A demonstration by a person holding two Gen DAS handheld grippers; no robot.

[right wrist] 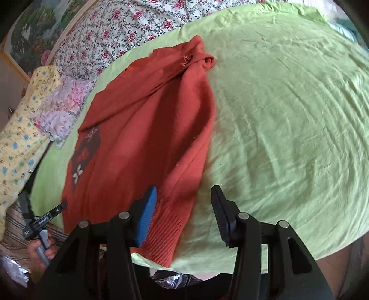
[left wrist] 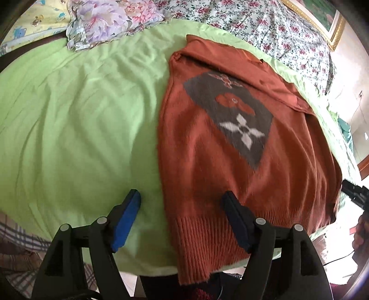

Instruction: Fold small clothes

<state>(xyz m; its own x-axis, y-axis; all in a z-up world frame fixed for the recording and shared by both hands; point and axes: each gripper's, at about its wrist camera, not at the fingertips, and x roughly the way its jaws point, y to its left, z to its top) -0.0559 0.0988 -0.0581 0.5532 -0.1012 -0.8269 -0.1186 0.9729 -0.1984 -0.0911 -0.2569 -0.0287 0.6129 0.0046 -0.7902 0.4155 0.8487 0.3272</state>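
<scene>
A rust-orange knit sweater (left wrist: 221,147) with a grey patch and a white flower motif lies flat on the light green sheet (left wrist: 76,120), ribbed hem toward me, hanging slightly over the near edge. My left gripper (left wrist: 182,203) is open and empty, straddling the hem's left corner just above it. In the right wrist view the sweater (right wrist: 147,129) has one side folded over. My right gripper (right wrist: 184,196) is open and empty over the hem's right corner. The left gripper also shows in the right wrist view (right wrist: 43,219), held by a hand.
Floral pillows and bedding (left wrist: 110,20) lie at the head of the bed, with more floral pillows in the right wrist view (right wrist: 57,110). A framed picture (left wrist: 322,16) hangs on the wall. The bed's near edge runs under both grippers. A checked cloth (left wrist: 16,242) lies at lower left.
</scene>
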